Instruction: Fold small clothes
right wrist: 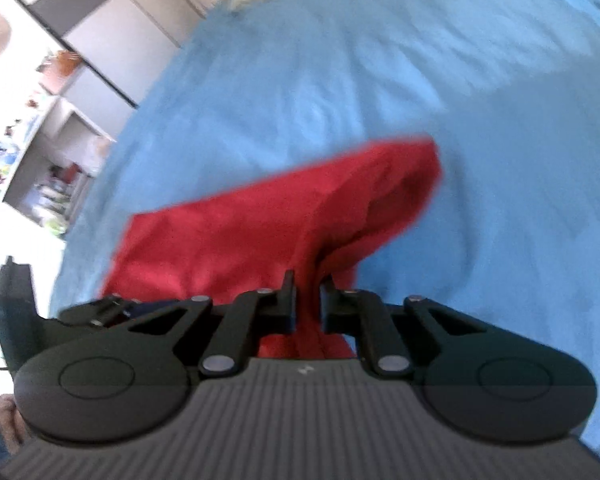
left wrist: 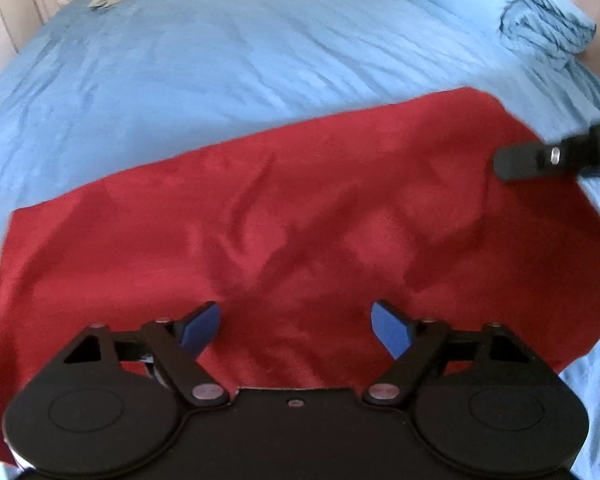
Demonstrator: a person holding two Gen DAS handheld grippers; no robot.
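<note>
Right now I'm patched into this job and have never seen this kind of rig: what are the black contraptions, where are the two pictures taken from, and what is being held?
There is no robot arm here. A person holds a two-finger gripper in each hand, and each carries a wide-angle camera that looks forward along its fingers.

The left wrist view shows the left gripper with its blue-padded fingers wide apart, hovering over a red garment spread on a light blue bedsheet. It holds nothing. The black piece at the right edge is the right gripper at the garment's far end.

The right wrist view shows that gripper shut on a bunched part of the red garment. This picture is motion-blurred.

A rolled blue bundle lies at the bed's far corner.
</note>
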